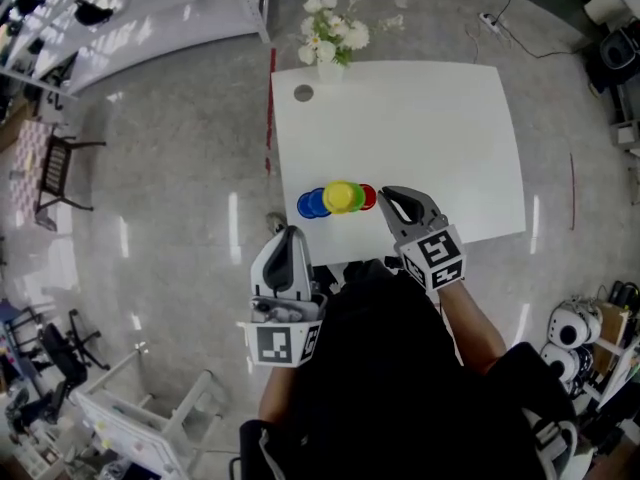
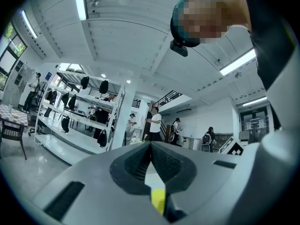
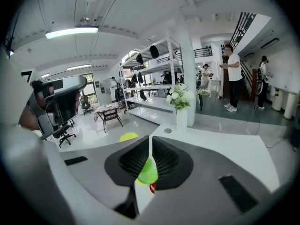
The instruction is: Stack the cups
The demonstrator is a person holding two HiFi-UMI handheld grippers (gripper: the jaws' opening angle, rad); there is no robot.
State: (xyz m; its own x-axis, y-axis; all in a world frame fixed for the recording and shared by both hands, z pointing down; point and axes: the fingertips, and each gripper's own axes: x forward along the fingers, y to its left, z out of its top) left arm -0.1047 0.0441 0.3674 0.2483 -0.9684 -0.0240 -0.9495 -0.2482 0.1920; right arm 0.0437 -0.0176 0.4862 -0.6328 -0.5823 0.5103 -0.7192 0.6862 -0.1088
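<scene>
Table (image 1: 440, 128): one, white. Cups (image 1: 341, 197) at table's near edge: four colours seen (blue, yellow, green, red); overlapping, exact count unclear. Vase of flowers (image 1: 332, 40) at table's far edge: one. Grippers: two, left gripper (image 1: 291, 231), right gripper (image 1: 384, 191).

The left gripper (image 2: 151, 145) has its grey jaws closed together, the ribbed dark pads meeting at the tip with nothing pinched between them. Through the narrow gap below the pads, a strip of white table (image 2: 150, 181) and a sliver of a yellow cup (image 2: 158, 199) are visible. Beyond the jaws stand white shelving (image 2: 70, 123) hung with dark items and several people (image 2: 154, 122), under ceiling light strips (image 2: 80, 1).
</scene>
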